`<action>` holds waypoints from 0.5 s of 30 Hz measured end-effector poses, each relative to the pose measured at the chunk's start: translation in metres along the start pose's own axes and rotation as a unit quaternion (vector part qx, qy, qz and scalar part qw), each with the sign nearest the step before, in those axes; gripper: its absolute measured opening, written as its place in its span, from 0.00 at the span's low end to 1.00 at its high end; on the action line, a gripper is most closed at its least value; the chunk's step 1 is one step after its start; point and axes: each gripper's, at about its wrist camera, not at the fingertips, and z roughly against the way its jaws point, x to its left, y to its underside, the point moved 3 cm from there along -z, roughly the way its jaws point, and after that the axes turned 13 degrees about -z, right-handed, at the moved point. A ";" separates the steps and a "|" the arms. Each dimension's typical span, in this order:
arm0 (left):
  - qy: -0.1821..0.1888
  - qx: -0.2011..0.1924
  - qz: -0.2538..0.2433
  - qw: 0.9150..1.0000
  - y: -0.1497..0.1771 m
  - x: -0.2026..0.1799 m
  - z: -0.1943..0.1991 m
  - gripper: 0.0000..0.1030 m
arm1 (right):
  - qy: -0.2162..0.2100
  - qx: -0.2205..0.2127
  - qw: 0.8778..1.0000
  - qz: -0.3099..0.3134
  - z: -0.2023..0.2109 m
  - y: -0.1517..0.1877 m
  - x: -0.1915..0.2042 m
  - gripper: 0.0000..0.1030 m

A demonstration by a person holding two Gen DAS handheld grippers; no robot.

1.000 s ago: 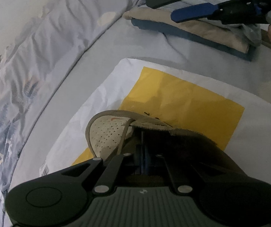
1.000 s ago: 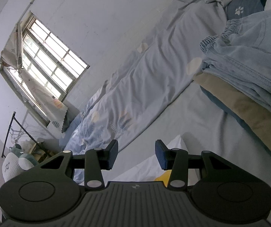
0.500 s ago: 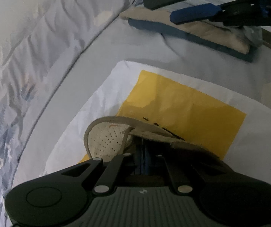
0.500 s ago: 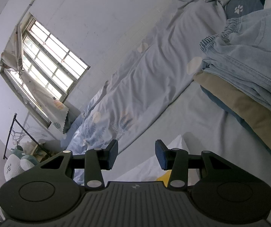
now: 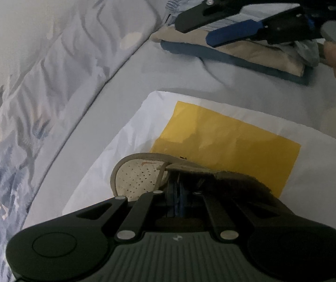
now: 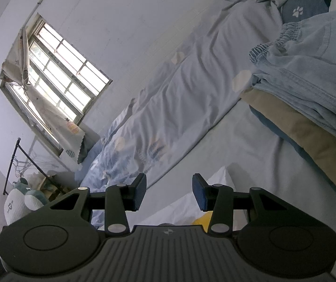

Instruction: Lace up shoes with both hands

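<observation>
The left gripper (image 5: 176, 197) has its fingers drawn close together, pinching the dark tongue of the shoe (image 5: 142, 176), which hides the fingertips. The shoe lies on a white and yellow bag (image 5: 226, 136) on the bed (image 5: 132, 89), with open sheet beyond. Further right, the right gripper (image 6: 169, 191) hangs spread and empty, far above the bag, near folded clothes (image 6: 308, 89).

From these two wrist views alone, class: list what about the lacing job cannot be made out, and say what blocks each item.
- Laces and eyelets: none visible in the left wrist view; the left gripper body and dark shadow cover most of the shoe.
- The shoe's front: cut off behind that gripper.
- Shoe in the right wrist view: out of sight; the open right gripper faces the bedding and window.
- Printing on the yellow bag: too small.
</observation>
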 end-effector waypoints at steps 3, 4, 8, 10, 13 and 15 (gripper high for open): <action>-0.002 0.004 -0.010 1.000 -0.003 -0.002 -0.003 0.00 | 0.000 0.001 1.000 -0.001 0.000 0.001 0.001 0.44; -0.003 0.005 -0.013 1.000 -0.004 -0.003 -0.004 0.00 | 0.000 0.001 1.000 -0.001 0.000 0.001 0.000 0.44; -0.005 0.009 -0.023 1.000 -0.008 -0.006 -0.007 0.00 | 0.000 0.002 1.000 -0.001 0.000 0.002 0.001 0.44; -0.007 0.008 -0.023 1.000 -0.009 -0.006 -0.009 0.00 | -0.001 0.003 1.000 -0.001 0.000 0.002 0.000 0.44; -0.008 0.003 -0.017 1.000 -0.007 -0.006 -0.009 0.00 | 0.000 0.006 1.000 -0.002 -0.001 0.002 0.000 0.44; -0.009 0.000 -0.013 1.000 -0.006 -0.005 -0.009 0.00 | 0.004 0.013 1.000 -0.005 -0.004 0.005 -0.001 0.44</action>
